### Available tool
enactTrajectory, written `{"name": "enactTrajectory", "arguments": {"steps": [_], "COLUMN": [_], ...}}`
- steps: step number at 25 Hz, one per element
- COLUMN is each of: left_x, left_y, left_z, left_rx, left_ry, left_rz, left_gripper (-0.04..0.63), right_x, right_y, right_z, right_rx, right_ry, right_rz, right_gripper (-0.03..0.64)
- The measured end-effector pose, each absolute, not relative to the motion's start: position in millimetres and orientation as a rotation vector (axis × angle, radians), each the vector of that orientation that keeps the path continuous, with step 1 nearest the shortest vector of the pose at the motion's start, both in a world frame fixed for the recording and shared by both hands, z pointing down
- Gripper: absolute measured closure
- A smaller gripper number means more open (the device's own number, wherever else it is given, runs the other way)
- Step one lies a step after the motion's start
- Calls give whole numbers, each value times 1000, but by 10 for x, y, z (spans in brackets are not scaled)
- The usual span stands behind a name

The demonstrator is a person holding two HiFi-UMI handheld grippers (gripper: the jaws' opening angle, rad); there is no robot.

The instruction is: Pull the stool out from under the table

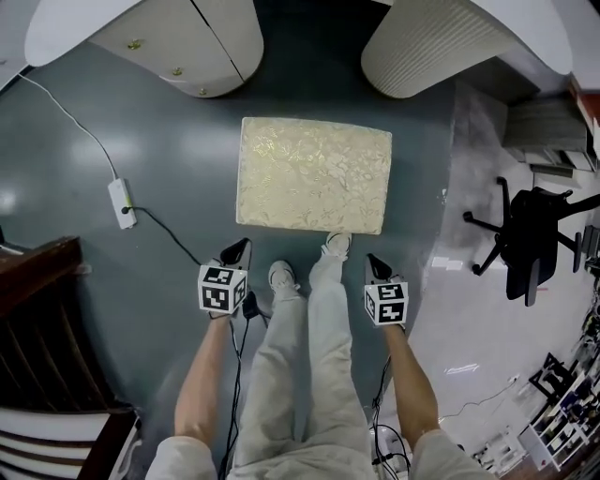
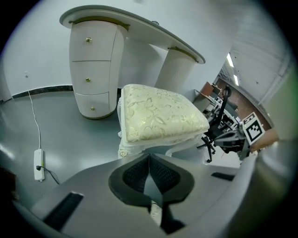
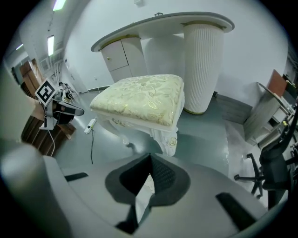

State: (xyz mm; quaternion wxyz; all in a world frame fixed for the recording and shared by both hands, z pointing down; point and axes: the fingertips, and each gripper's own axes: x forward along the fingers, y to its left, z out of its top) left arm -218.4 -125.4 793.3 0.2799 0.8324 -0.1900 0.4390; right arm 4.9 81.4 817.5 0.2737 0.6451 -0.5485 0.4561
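The stool (image 1: 314, 175) stands on the grey floor (image 1: 169, 159) in open space. Its far edge is in front of the gap between the 2 pedestals of the bench (image 1: 89, 28), no longer tucked beneath the top. Its near edge lies just ahead of the person's shoes (image 1: 281, 277), and the forward shoe is almost touching it.

The left gripper (image 1: 236, 251) hovers near the stool's near-left corner and the right gripper (image 1: 377, 267) near its near-right corner. Both are apart from the seat. In each gripper's own view the jaws are clenched together with nothing between the pads, and the stool's carved white frame sits beyond the tips: left gripper (image 2: 149, 158), right gripper (image 3: 150, 158).

Judging from this layout, the pull itself looks essentially done. The seat is fully clear of the bench top, and the moment reads as the end of the step, not a grasp.

If the stool needs to come further out, both grippers would have to open and close on the seat's near edge or frame at the 2 corners. A level, even pull towards the feet would then keep it square. The power strip (image 1: 122, 203) and its cable lie well to the left, out of the path.
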Motion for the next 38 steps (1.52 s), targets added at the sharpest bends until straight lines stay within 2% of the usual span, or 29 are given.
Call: {"name": "enactTrajectory", "arguments": {"steps": [13,28,38], "left_x": [-1784,-1031,-1040], "left_y": [-1335,-1776,-1717], "left_z": [6777,4421,3035], "left_rx": [2312,2636,2741], "left_ry": [-479,-520,-559], "left_rz": [1099,901,788], "left_gripper": [581,583,583], "right_x": [118,828,1020], "right_y": [230,-243,-155], "right_z": [6939,4662,3232], "right_rx": [1804,2080,2215], "right_ry": [-1575,-1660,-1694], "right_rz": [1133,862,696], "right_gripper": [621,621,621]}}
